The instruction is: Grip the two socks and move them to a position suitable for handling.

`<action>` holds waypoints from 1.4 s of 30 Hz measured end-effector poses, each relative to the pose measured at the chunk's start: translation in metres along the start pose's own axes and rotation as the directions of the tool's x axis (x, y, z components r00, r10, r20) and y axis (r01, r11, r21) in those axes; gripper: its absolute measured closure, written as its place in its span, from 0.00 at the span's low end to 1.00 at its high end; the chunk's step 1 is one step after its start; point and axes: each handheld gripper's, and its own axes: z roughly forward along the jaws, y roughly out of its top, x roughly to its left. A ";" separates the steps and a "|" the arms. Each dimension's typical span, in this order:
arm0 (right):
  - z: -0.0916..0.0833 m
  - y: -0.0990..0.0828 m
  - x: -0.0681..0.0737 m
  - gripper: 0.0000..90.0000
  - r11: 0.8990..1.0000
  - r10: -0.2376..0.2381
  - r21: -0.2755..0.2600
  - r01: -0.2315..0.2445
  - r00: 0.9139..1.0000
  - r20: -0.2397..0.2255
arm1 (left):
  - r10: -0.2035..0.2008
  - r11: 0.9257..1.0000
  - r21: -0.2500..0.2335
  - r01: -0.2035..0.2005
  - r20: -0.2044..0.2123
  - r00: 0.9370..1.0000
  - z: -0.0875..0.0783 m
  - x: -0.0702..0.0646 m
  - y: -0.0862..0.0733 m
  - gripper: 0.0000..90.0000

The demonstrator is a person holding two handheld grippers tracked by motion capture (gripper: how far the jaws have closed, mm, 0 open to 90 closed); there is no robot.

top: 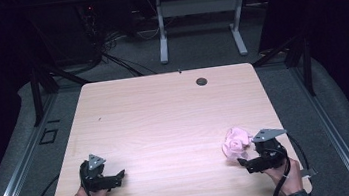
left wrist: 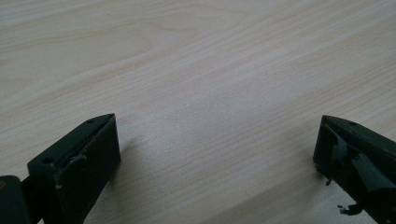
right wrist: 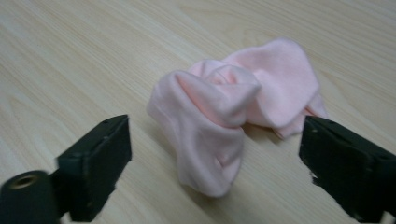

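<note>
Table [top: 165, 124]: pink cloth [right wrist: 233, 112] between right tool [right wrist: 215, 154] jaws.

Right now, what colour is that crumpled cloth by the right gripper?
Pale pink, plain; the cloth shows best in the right gripper view.

One crumpled pink cloth [top: 235, 143] lies at the lower right of the high view; one wooden table [top: 165, 124] bears it; two grippers, left gripper [top: 114, 178] and right gripper [top: 247, 163], sit along the bottom; two hands hold them.

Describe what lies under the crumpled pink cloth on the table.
The pink cloth rests directly on the wooden table, between the open jaws of the right hand-held gripper. Its folds cover the spot beneath, so anything tucked under there cannot be seen.
</note>
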 end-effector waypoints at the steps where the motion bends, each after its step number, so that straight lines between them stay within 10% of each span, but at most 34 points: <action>1: 0.003 0.002 0.002 0.16 1.000 -0.008 0.011 0.008 1.000 0.002 | 0.000 1.000 0.000 0.000 0.000 1.000 0.000 0.000 0.000 0.00; 15: 0.047 0.008 0.014 0.60 0.983 -0.087 0.167 0.079 0.995 0.039 | 0.000 1.000 0.000 0.000 0.000 1.000 0.000 0.000 0.000 0.00; 26: 0.045 0.005 0.013 0.82 0.991 -0.065 0.116 0.061 0.997 0.035 | 0.000 1.000 0.000 0.000 0.000 1.000 0.000 0.000 0.000 0.01; 35: 0.025 0.014 0.024 0.84 0.999 -0.049 -0.004 0.048 0.996 -0.072 | -0.002 1.000 -0.001 0.002 0.000 1.000 0.000 0.000 0.000 0.00; 42: 0.028 0.027 0.053 0.84 0.993 -0.120 -0.047 0.112 0.972 -0.202 | -0.001 1.000 -0.001 0.001 0.000 1.000 0.000 0.000 0.000 0.00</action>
